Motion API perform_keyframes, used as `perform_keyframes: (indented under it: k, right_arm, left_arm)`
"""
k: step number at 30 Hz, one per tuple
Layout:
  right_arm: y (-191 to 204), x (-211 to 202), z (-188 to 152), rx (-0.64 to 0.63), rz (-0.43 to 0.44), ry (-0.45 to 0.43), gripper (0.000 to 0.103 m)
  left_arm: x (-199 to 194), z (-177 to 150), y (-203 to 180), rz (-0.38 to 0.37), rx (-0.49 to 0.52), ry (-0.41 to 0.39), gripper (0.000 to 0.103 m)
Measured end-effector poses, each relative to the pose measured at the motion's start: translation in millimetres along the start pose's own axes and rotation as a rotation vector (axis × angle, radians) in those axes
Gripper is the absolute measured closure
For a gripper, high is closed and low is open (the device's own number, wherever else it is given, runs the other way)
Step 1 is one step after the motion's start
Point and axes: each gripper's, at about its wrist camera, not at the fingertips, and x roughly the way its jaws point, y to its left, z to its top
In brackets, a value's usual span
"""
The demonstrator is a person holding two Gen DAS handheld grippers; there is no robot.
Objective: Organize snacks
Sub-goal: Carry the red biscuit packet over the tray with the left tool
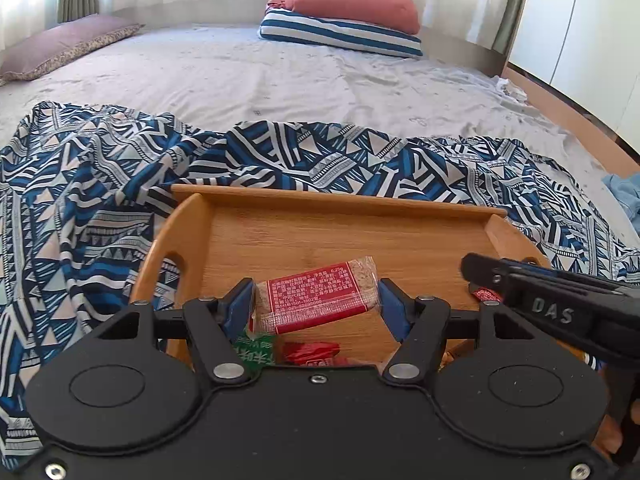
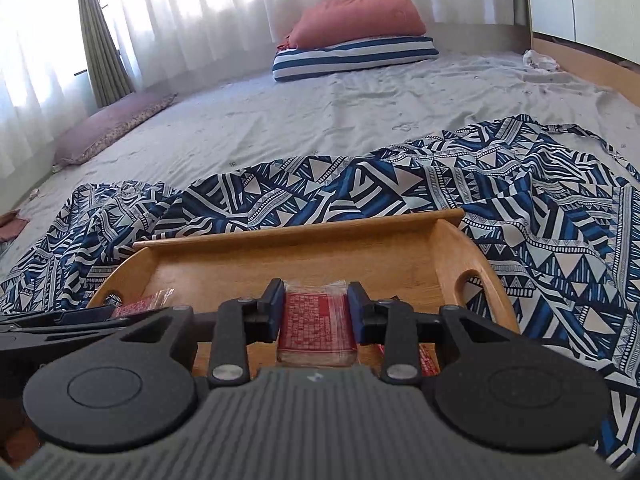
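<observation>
Patterned blue cloth (image 1: 100,184) bunched beyond the wooden tray (image 1: 332,200) on the bed (image 1: 280,80). Over the tray floor, left hand-held gripper (image 1: 316,300) clamped on a red-labelled cracker packet (image 1: 316,294); right hand-held gripper (image 2: 316,312) clamped on a second red cracker packet (image 2: 316,328).

The left claw (image 1: 316,304) grips a red-labelled snack bar (image 1: 320,296) crosswise between its blue pads, over a wooden tray (image 1: 336,200) lying on a blue patterned cloth (image 1: 80,200) on a bed. Just right of the bar, the right claw (image 1: 476,270) reaches over the tray.

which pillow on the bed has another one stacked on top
The blue-and-white striped pillow at the far end: the coral-red pillow lies on it. The mauve pillow at left lies alone.
</observation>
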Motion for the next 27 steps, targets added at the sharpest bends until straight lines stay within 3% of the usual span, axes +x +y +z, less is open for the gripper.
perform_keyframes:
  k: [27]
  right_arm:
    - [-9,37,-12,0.024,0.013,0.054,0.064]
  left_arm:
    - [25,-11,-9,0.014,0.052,0.021,0.039]
